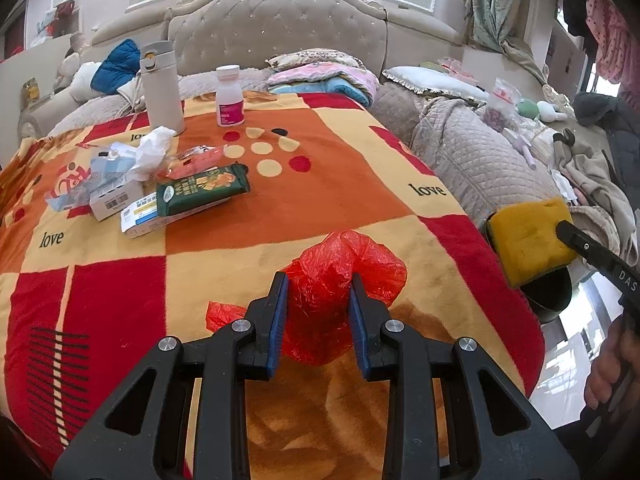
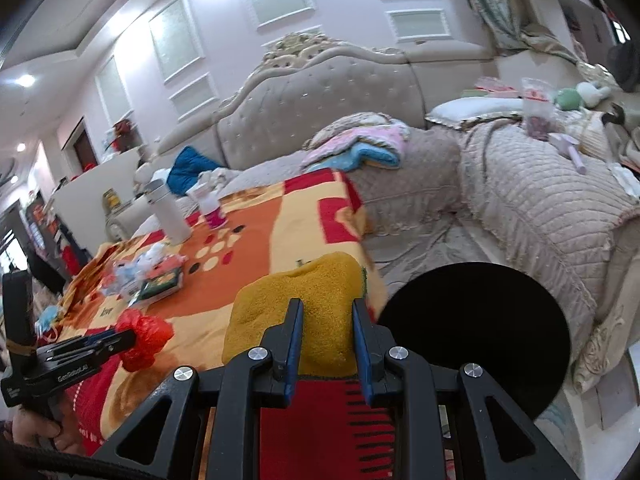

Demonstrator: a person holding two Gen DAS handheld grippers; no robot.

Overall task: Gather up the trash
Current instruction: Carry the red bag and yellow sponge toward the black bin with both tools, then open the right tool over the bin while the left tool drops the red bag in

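Observation:
My left gripper (image 1: 319,292) is shut on a crumpled red plastic bag (image 1: 340,268) just above the patterned blanket (image 1: 328,192). From the right wrist view the same bag (image 2: 144,336) shows at the lower left in that gripper (image 2: 134,334). My right gripper (image 2: 327,322) is shut on a yellow sponge (image 2: 320,292); the sponge (image 1: 528,236) also appears at the blanket's right edge. A pile of trash lies at the blanket's left: a white tissue (image 1: 152,148), a green wrapper (image 1: 200,190), small boxes (image 1: 116,200) and a blue-and-white packet (image 1: 160,216).
A tall beige flask (image 1: 160,88) and a white pill bottle (image 1: 230,96) stand upright at the blanket's far side. A black round bin (image 2: 476,336) sits off the bed's right edge, below the sponge. Folded bedding (image 1: 320,76) and quilted covers (image 1: 472,152) lie beyond.

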